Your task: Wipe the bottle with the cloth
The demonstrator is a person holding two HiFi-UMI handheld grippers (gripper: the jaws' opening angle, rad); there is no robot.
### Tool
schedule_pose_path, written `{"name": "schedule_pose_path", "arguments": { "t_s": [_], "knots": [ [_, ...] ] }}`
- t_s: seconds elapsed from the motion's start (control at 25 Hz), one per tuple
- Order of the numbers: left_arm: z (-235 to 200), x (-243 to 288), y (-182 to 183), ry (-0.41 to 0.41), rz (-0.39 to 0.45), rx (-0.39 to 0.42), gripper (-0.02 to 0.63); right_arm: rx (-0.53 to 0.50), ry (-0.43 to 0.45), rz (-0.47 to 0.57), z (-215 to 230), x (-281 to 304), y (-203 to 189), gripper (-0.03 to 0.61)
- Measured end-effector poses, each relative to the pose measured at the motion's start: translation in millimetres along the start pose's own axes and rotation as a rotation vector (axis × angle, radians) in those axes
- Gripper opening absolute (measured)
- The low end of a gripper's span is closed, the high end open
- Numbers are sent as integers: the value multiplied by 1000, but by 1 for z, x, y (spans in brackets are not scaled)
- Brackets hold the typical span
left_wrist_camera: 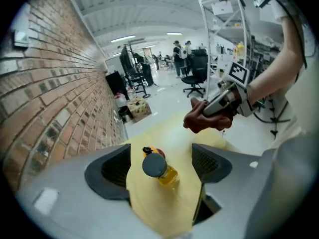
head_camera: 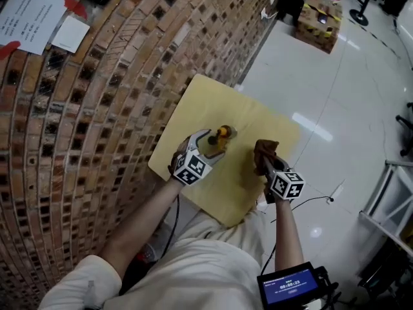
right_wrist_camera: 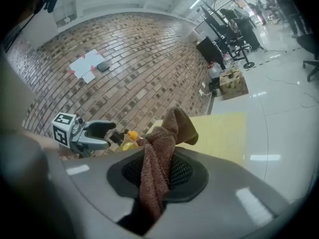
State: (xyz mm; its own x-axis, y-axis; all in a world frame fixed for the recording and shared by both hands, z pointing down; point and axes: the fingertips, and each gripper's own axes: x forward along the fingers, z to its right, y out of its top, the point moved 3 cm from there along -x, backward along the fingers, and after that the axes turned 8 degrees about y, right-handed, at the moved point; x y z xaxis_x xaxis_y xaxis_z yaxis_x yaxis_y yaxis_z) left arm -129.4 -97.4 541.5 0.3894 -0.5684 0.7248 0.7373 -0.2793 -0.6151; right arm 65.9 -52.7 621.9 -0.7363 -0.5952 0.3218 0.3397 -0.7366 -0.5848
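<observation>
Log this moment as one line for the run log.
left claw: open, bottle between jaws, untouched | right claw: shut on cloth | cloth clear of bottle

Nothing reads clearly. Print on the paper sheets [head_camera: 26, 15] on the far-left brick wall [head_camera: 97, 108] is too small, and the digits on the near blue screen [head_camera: 290, 285] are blurred. The left tool [head_camera: 215, 142] and right tool [head_camera: 264, 160] bear letterless square markers.

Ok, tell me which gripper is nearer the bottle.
Left. The left gripper has its open jaws on either side of the bottle, not touching it. The right gripper, shut on the brown cloth, is off to one side over the yellow table.
</observation>
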Motion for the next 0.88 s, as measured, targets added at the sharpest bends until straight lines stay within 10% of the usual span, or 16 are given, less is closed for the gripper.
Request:
{"name": "schedule_pose_path", "arguments": {
  "t_s": [0.44,0.88],
  "knots": [
    [-20,-75,-13,11,153,-341,380,-169,-3,134,-113,-63,61,66],
    [-2,-184,-11,-128,395,-301,340,-290,-137,389,-257,-123,61,67]
  ]
}}
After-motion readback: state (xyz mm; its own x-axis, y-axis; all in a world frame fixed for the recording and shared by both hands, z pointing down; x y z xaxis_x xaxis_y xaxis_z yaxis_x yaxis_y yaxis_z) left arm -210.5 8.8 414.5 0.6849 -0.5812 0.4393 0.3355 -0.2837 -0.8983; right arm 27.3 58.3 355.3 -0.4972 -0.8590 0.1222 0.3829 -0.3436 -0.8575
